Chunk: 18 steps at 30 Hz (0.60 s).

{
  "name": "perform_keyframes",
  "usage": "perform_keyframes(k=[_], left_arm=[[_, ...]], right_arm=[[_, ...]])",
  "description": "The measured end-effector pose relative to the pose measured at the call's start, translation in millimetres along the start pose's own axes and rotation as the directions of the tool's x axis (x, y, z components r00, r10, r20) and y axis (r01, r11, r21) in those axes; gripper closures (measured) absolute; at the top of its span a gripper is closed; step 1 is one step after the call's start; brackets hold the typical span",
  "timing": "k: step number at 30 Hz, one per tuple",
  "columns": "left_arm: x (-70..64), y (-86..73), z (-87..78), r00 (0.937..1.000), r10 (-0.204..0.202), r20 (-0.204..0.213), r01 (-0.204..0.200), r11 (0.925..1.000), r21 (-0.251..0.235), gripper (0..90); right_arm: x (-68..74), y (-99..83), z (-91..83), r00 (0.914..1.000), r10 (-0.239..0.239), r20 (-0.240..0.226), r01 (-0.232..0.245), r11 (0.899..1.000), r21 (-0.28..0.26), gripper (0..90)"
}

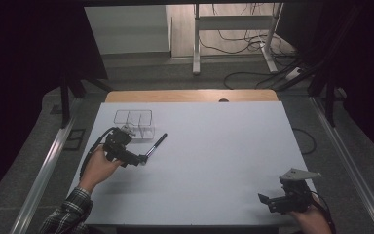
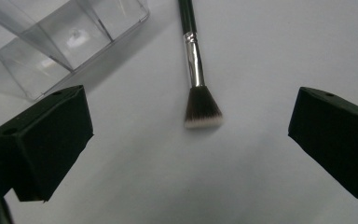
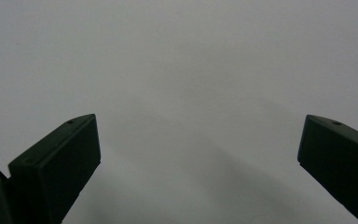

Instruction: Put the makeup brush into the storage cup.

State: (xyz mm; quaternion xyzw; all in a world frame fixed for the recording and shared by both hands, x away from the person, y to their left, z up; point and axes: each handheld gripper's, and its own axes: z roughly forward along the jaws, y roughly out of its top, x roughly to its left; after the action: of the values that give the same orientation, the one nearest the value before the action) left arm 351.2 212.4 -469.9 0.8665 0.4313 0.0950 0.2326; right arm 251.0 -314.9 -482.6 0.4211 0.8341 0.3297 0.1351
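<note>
The person's left forearm, in a plaid sleeve [image 1: 70,209], is stretched forward over the left part of the white bench [image 1: 214,161], and the left hand [image 1: 97,165] is wrapped around the left hand-held gripper [image 1: 143,159], which is pointed to the right and slightly away. Its jaws are spread wide and nothing is held between them; in the left gripper view the makeup brush [image 2: 197,79] is seen lying flat on the bench ahead of the gap, bristles toward the jaws, touched by neither. The brush handle is angled away, just beside a clear plastic organizer [image 1: 135,123] that stands near the bench's far left corner. The right hand [image 1: 316,222] is kept low at the near right corner, with the right hand-held gripper [image 1: 264,200] pointed left; its jaws are likewise wide apart and empty, with bare bench seen beyond them. The whole middle and right of the bench are left open.
</note>
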Motion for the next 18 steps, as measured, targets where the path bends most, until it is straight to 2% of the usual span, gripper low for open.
perform_keyframes(k=[18], left_arm=[[-1.7, 20.4, 10.7, 0.9998, 0.019, -0.001, -0.019, 0.9995, 0.023, 0.0]], right_arm=[[0.4, 0.1, -0.3, 1.0000, 0.000, -0.003, 0.000, 1.000, -0.004, 0.0]])
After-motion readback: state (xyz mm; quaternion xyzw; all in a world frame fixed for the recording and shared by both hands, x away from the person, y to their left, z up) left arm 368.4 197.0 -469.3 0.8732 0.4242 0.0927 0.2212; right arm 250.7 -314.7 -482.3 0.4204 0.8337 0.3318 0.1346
